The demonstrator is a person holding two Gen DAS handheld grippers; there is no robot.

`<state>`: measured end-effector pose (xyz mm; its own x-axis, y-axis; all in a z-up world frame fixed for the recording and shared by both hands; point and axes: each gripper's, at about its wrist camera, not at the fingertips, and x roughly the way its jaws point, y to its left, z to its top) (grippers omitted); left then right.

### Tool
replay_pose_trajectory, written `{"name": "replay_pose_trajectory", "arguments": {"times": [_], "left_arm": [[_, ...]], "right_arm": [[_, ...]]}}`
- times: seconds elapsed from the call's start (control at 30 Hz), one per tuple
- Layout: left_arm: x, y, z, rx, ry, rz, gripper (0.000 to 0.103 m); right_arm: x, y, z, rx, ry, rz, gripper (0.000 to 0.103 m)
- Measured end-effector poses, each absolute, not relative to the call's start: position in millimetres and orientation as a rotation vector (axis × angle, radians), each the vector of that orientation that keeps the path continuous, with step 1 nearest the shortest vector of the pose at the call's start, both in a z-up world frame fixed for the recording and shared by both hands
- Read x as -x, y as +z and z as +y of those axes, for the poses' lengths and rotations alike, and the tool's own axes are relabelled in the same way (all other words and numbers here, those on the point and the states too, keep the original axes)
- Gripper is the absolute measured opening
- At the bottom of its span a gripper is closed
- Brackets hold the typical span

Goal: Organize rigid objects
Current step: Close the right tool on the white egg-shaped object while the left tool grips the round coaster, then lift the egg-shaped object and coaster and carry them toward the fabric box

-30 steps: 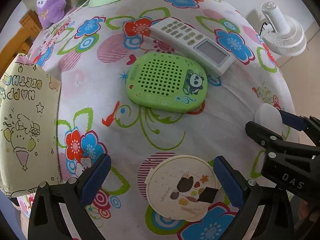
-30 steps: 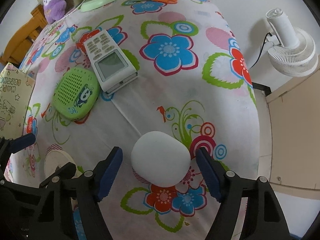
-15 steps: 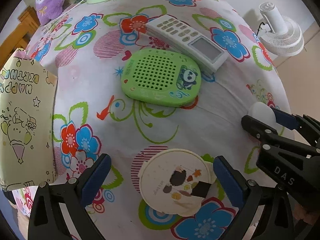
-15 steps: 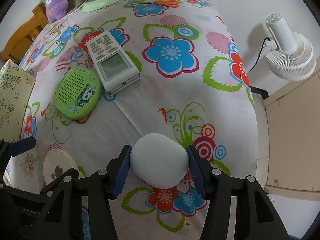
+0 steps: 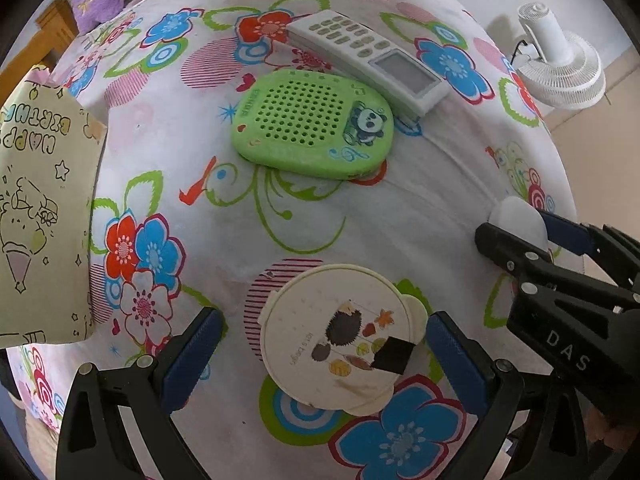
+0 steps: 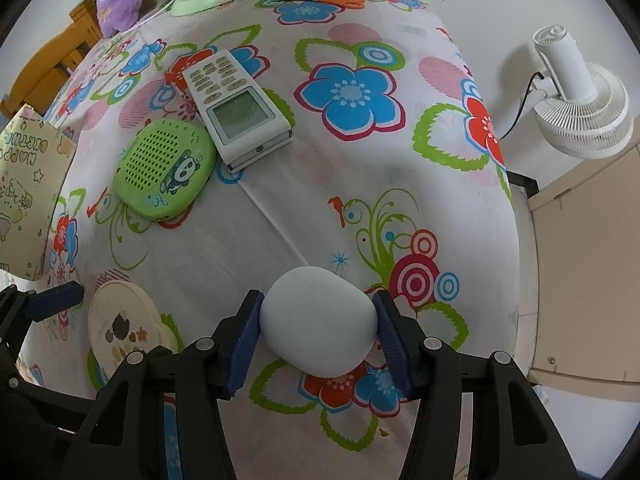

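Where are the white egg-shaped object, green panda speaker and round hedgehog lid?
white egg-shaped object (image 6: 318,320), right wrist view, middle of its rounded front.
green panda speaker (image 5: 308,120), left wrist view, on the perforated grille.
round hedgehog lid (image 5: 316,320), left wrist view, plain top face left of the hedgehog.

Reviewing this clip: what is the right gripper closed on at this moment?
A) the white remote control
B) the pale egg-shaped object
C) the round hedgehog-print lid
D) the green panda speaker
B. In the right wrist view, the right gripper has both blue pads pressed against the sides of the pale egg-shaped object, while the green panda speaker, white remote control and round hedgehog-print lid lie untouched on the floral tablecloth.
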<state>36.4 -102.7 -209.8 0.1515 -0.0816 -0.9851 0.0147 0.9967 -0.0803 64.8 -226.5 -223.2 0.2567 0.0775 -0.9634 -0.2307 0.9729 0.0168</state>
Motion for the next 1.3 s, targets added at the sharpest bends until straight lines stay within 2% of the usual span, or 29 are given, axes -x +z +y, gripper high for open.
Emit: {"name": "replay_pose_trajectory", "arguments": {"times": [0.3,0.47,0.53,1.3], "left_arm": [[-33,-214,-112,-0.007,-0.066,1.400,0.103],[-31,-211,-120,-0.037,-0.056,1.363,0.093],[-28,-208,-122,-0.040,-0.063,1.348,0.085],[-34,-178,-101,-0.028,-0.102,1.309,0.085]], "right_arm": [[-61,-224,-225,0.141,0.206,1.292,0.059],[-60,-224,-225,0.140,0.201,1.290,0.059],[-59,-224,-226,0.139,0.200,1.291,0.059],[-57,-204,-214,0.108,0.200,1.289,0.059]]}}
